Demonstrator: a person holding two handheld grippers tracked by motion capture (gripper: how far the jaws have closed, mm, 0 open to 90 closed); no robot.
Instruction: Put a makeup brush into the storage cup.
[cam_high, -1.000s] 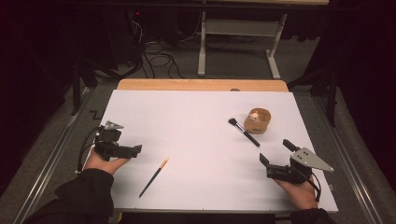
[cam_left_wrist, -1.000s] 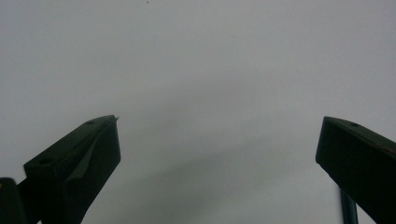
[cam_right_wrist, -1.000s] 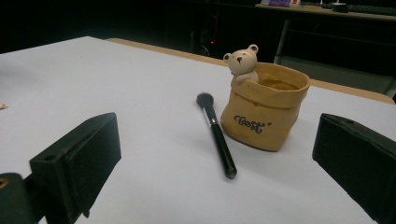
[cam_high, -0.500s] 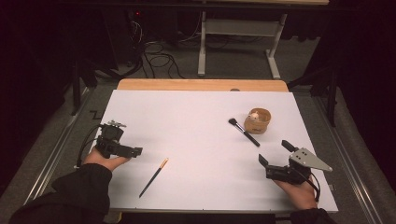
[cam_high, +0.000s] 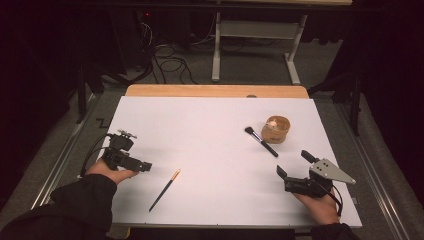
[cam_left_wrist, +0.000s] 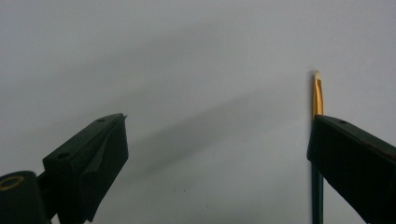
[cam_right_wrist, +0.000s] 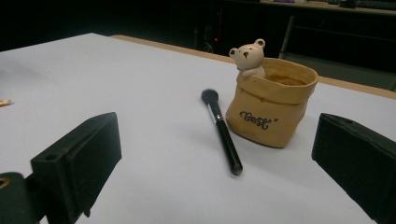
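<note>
While the left tool (cam_high: 142, 166) is held wide open and empty, its jaws having just been closing slightly, a thin brush (cam_high: 165, 190) lies on the white table (cam_high: 210, 130) just beside it. Light, stiff and probably slippery, it is best pinched mid-handle. Its lower handle is cut off in the left gripper view.
</note>
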